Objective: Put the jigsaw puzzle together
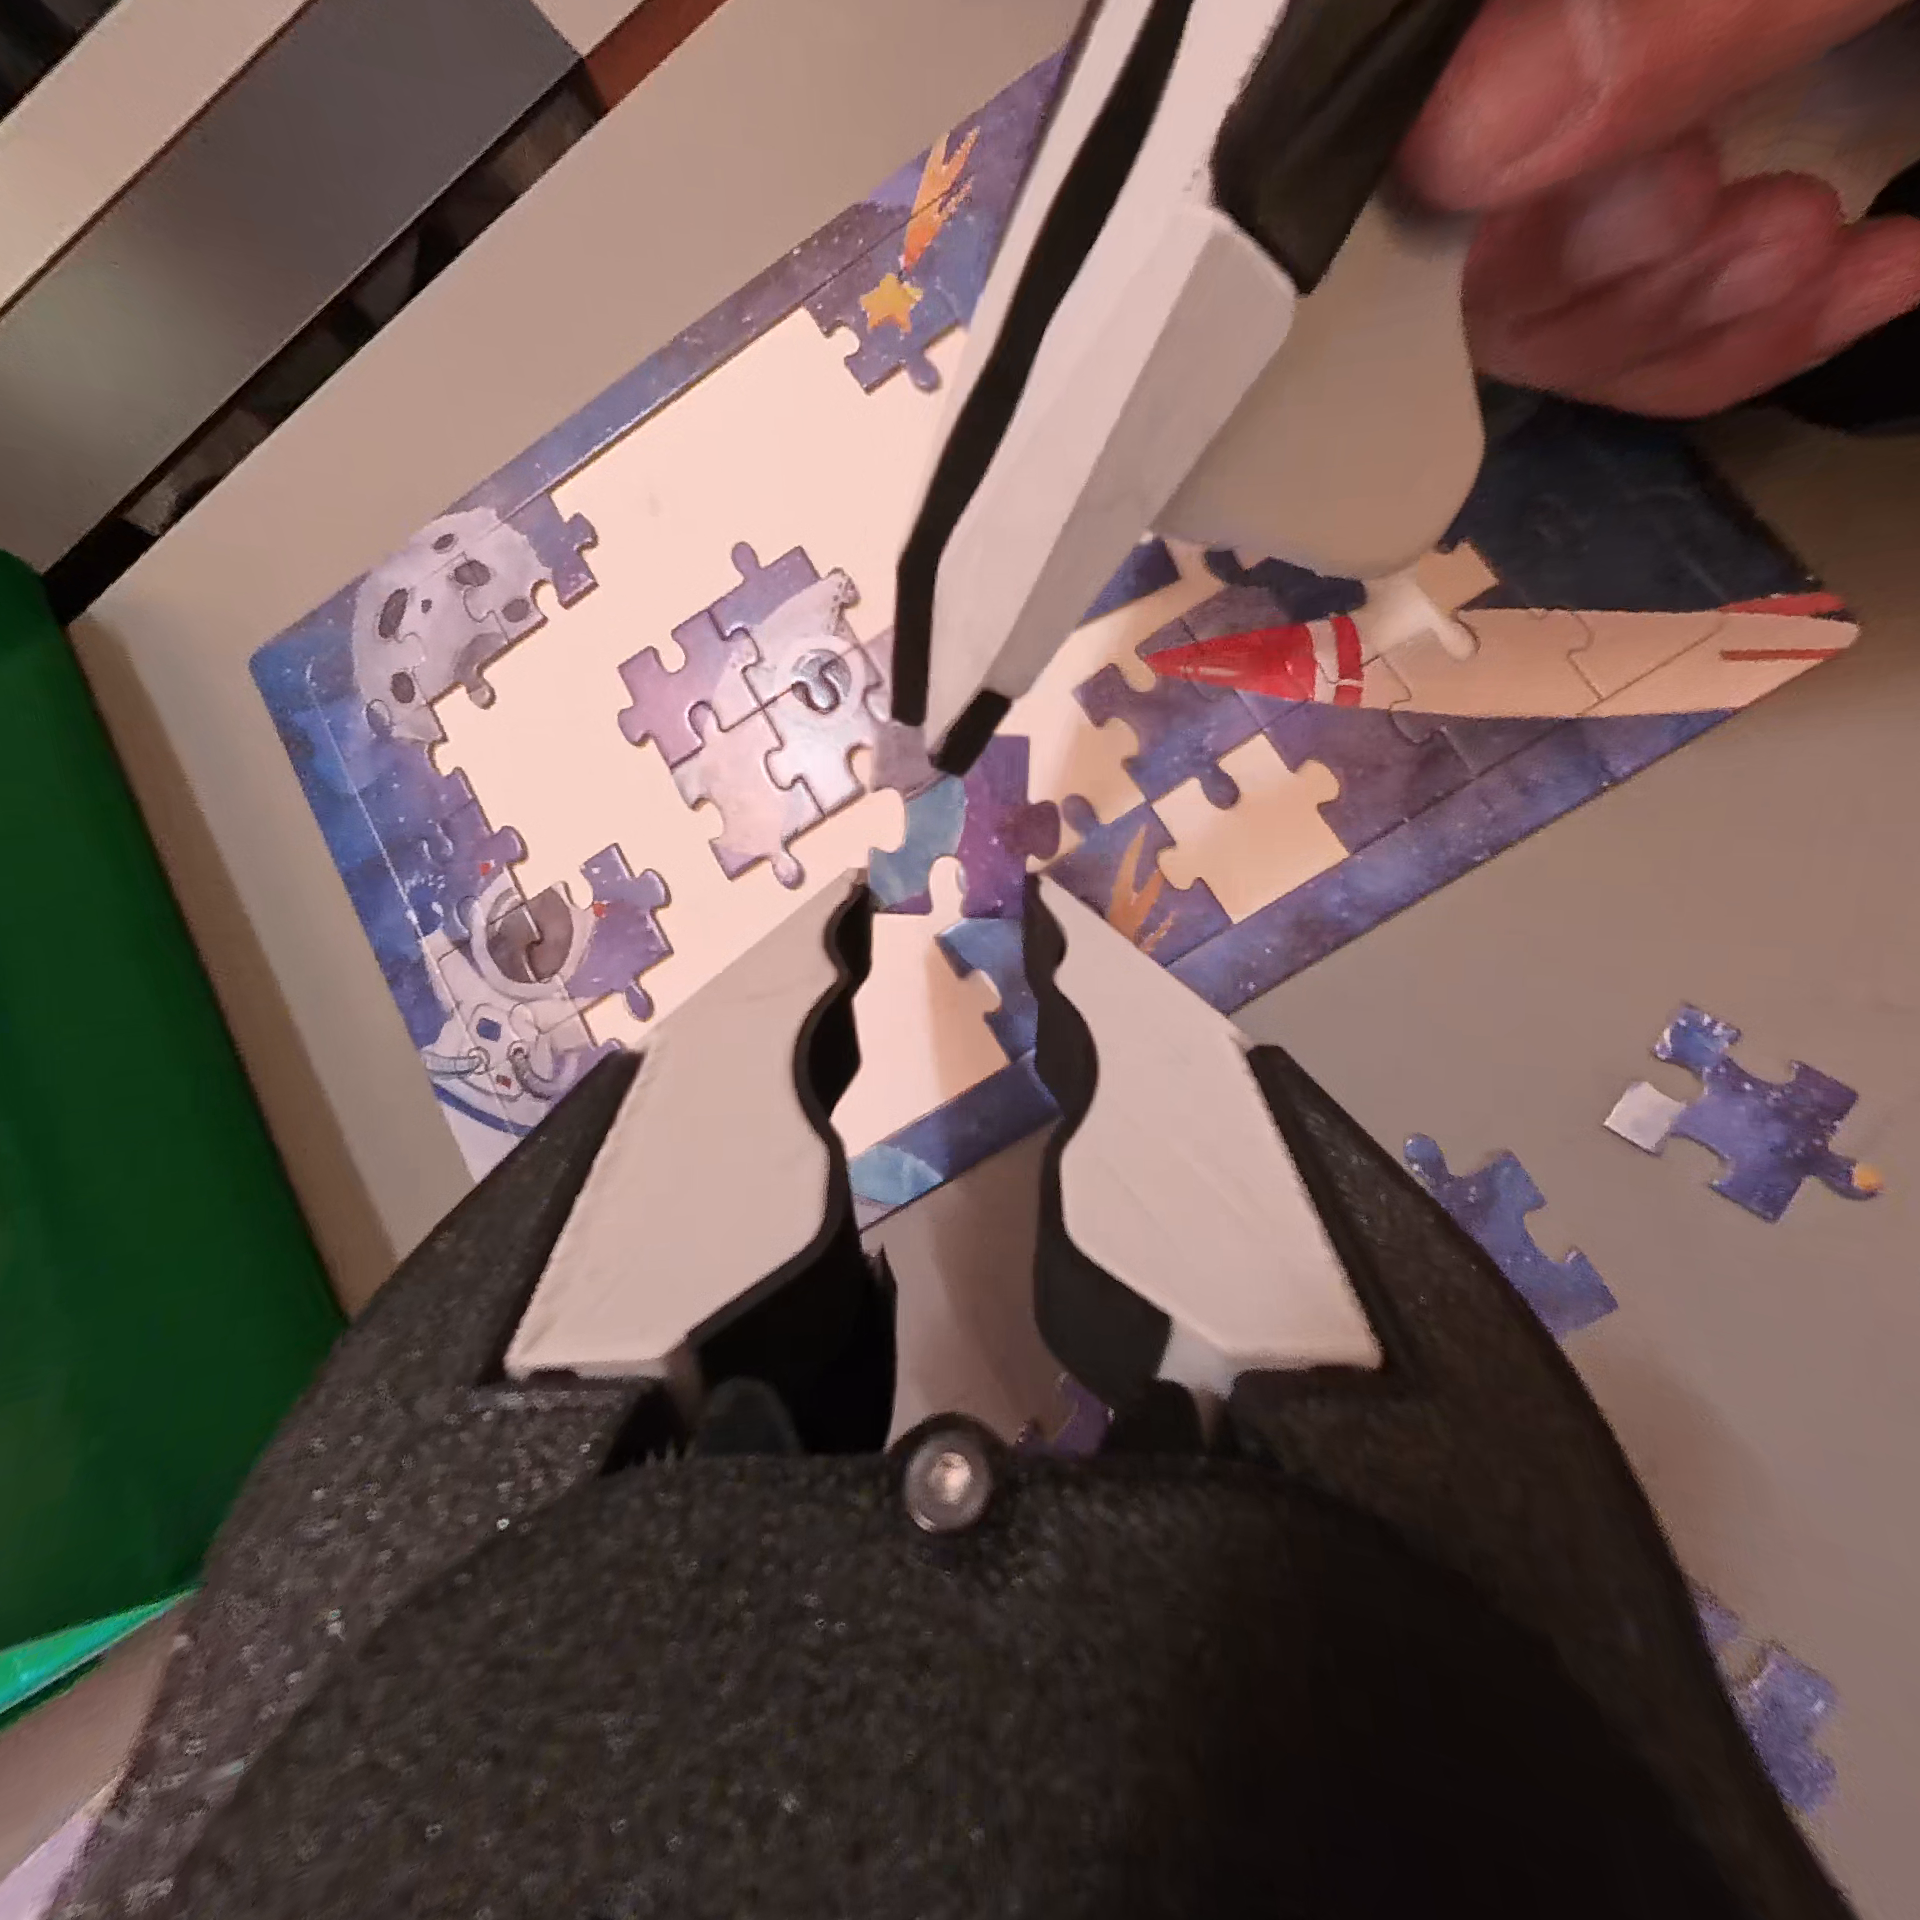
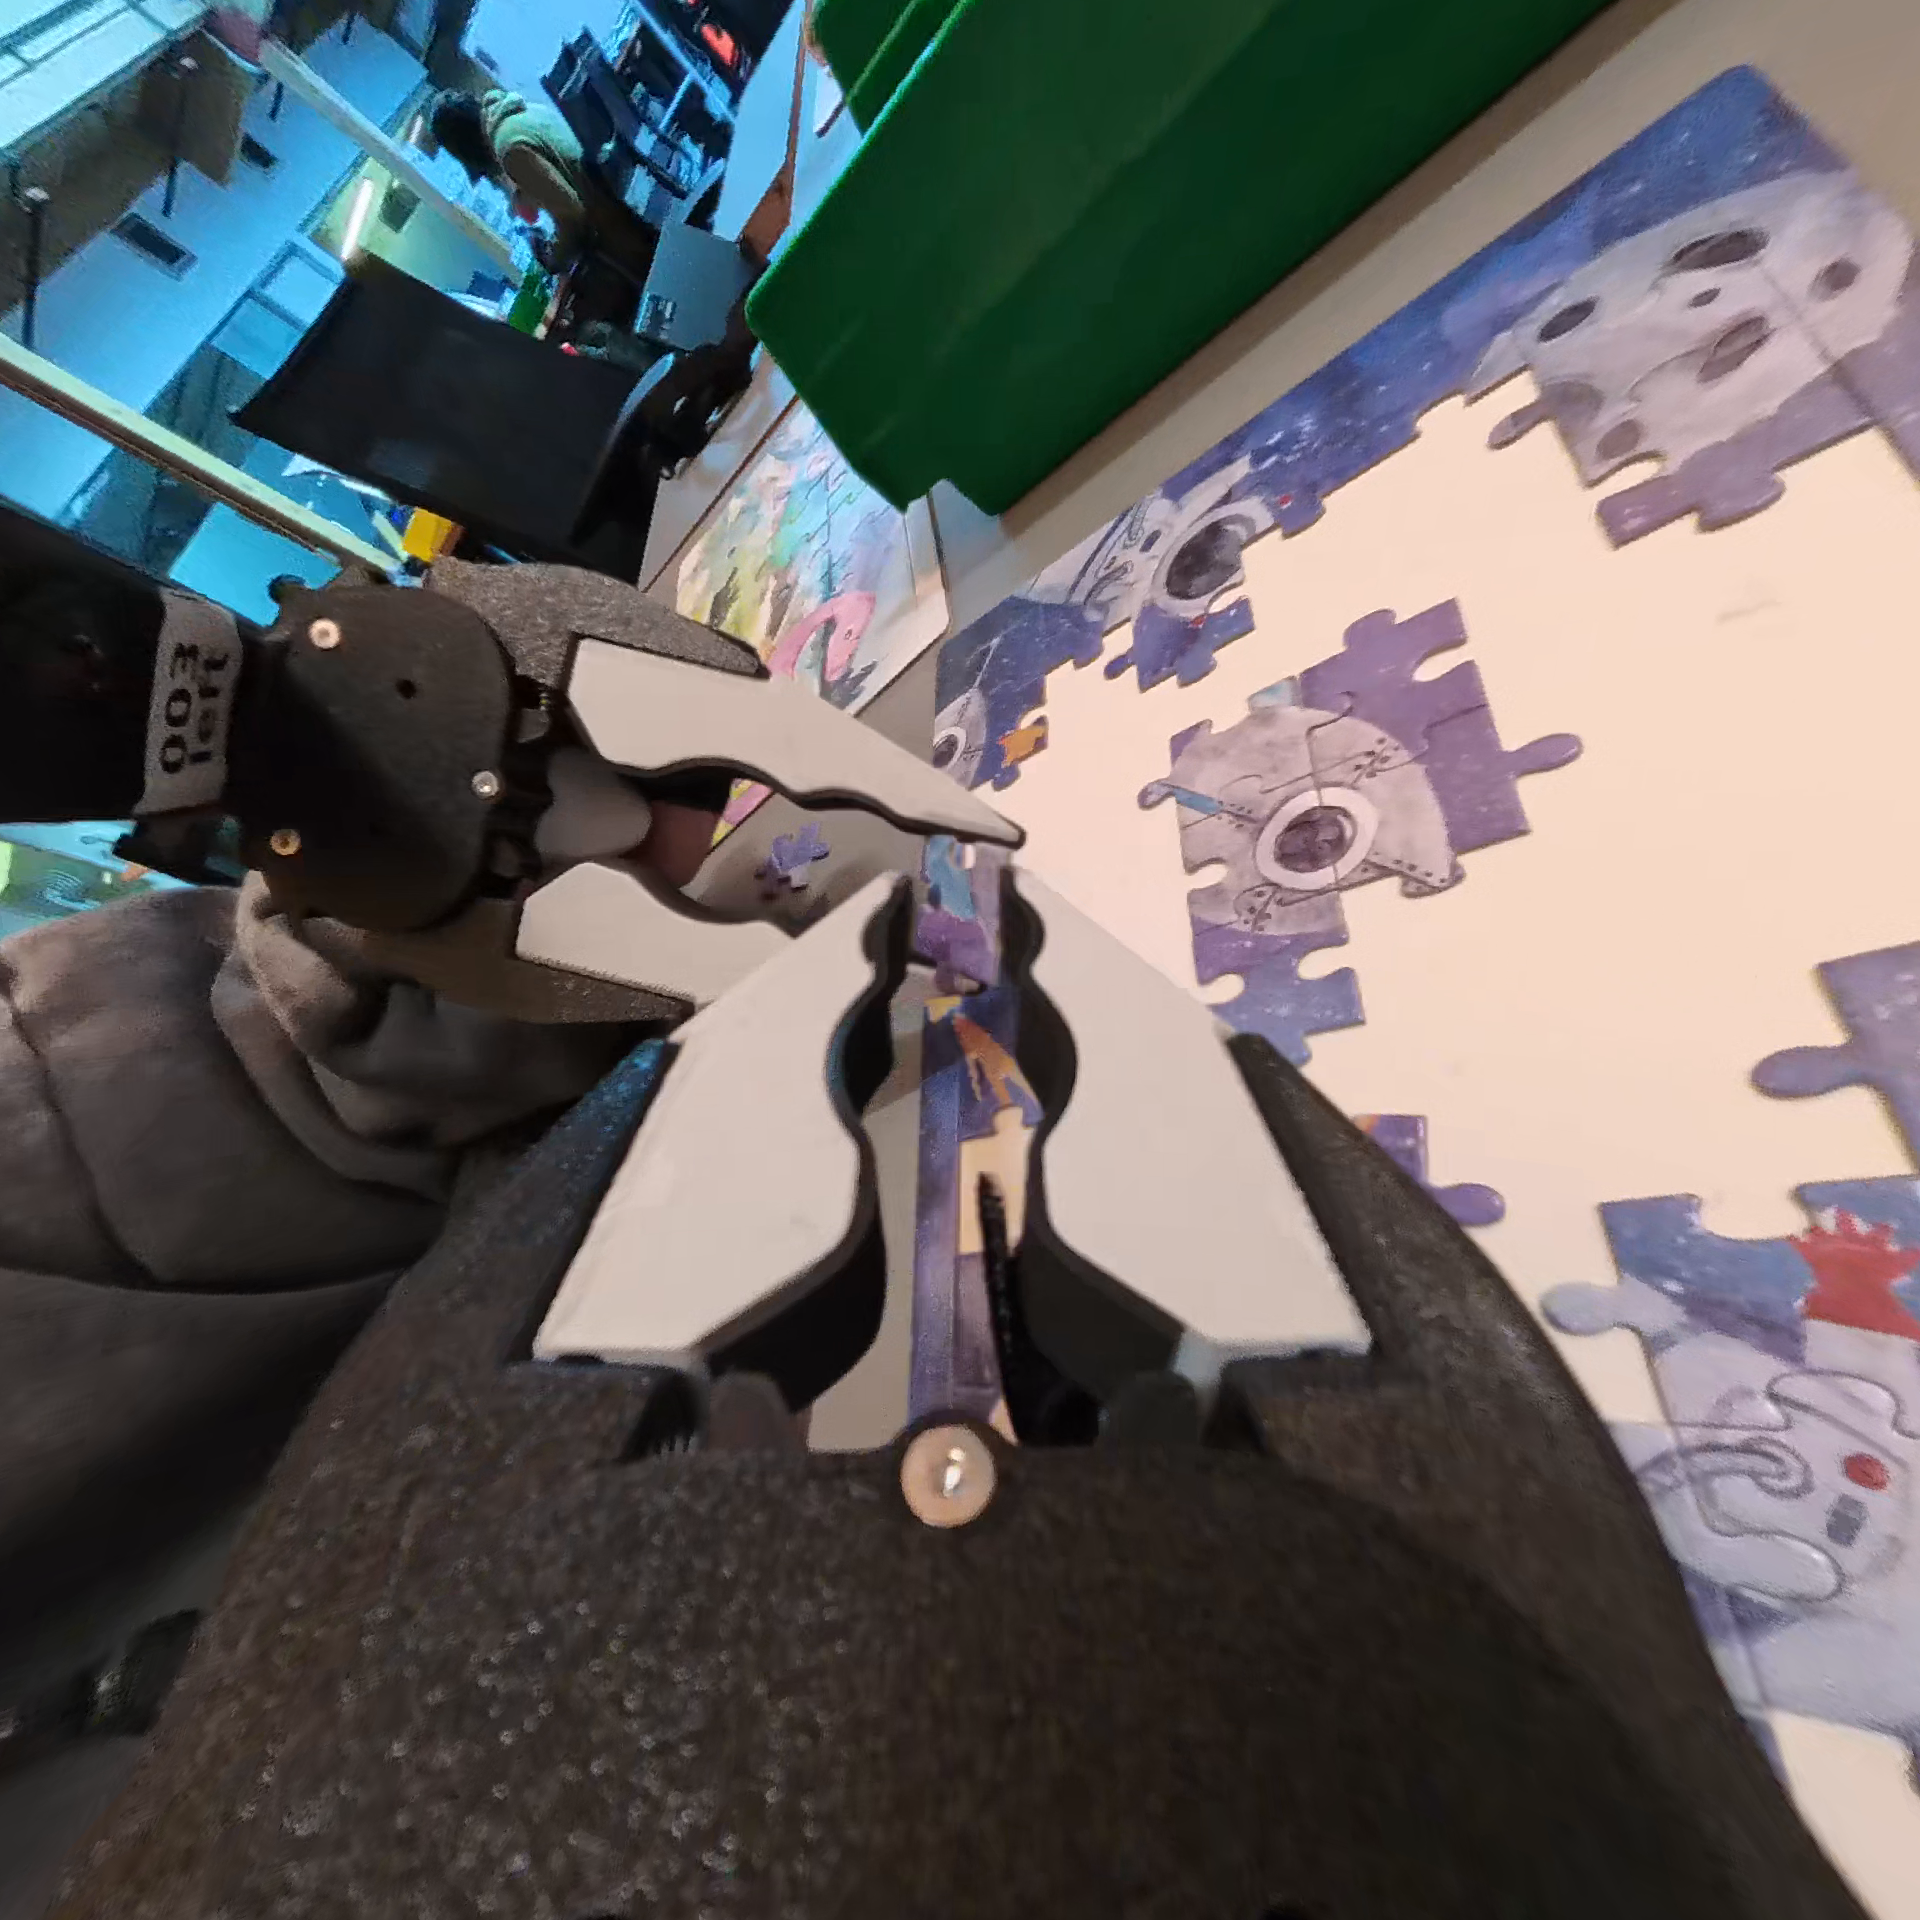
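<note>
Left tongs (image 1: 948,883) beside loose puzzle piece (image 1: 951,831)

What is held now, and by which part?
The right gripper seems to pinch a blue-purple puzzle piece by one edge; the left gripper is open beside it.

In the left wrist view, the right gripper (image 1: 925,743) and the blurred hand (image 1: 1662,197) holding it cover the upper middle of the jigsaw puzzle (image 1: 644,540) and the rocket's tail (image 1: 1621,644), and the hand runs off the top right corner. The left gripper (image 1: 940,894) hides the puzzle's lower edge, so it is unclear whether its jaws touch the blue and purple piece (image 1: 935,842) at their tips. In the right wrist view, the puzzle is cut by the right edge, and the background room (image 2: 343,260) is too blurred to read.
</note>
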{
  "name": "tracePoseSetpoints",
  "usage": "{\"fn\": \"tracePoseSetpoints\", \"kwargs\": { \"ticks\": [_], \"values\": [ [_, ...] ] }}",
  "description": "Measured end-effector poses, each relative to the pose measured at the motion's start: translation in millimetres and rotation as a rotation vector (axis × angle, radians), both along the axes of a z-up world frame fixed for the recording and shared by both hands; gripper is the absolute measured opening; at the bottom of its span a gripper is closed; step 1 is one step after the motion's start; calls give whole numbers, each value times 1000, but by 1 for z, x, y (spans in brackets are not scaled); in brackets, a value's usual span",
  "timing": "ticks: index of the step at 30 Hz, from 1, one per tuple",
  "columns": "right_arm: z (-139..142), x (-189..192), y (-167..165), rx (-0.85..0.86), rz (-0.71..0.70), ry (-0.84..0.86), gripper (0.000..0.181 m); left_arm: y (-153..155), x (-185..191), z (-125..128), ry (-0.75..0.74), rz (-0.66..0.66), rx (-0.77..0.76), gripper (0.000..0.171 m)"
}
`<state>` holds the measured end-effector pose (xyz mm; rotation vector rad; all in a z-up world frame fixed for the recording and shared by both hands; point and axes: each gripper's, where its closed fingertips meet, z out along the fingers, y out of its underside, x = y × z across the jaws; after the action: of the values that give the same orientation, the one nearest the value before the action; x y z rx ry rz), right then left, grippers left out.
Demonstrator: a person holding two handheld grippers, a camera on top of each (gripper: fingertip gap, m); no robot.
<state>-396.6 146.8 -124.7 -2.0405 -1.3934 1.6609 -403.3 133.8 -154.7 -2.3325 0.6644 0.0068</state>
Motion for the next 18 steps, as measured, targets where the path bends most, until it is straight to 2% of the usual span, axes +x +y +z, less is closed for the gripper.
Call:
{"fn": "tracePoseSetpoints", "kwargs": {
  "ticks": [6, 7, 9, 10, 12, 18],
  "values": [
    [4, 7, 0, -102, 16, 13, 0, -5, 7, 12, -6, -78, 74, 29],
    [4, 8, 1, -114, 12, 14, 0, -6, 9, 15, -6, -87, 82, 29],
    [6, 8, 4, -134, -10, 32, 16, -7, 10, 18, -6, -101, 95, 29],
    [9, 8, -1, -162, 13, 41, 17, -8, 10, 19, -7, -104, 99, 29],
    [9, 11, -14, -182, 81, 30, 4, -9, 8, 18, -9, -101, 94, 29],
    [4, 6, -17, -157, 57, 3, 2, -5, -10, 14, -31, -18, 83, 29]
  ]
}}
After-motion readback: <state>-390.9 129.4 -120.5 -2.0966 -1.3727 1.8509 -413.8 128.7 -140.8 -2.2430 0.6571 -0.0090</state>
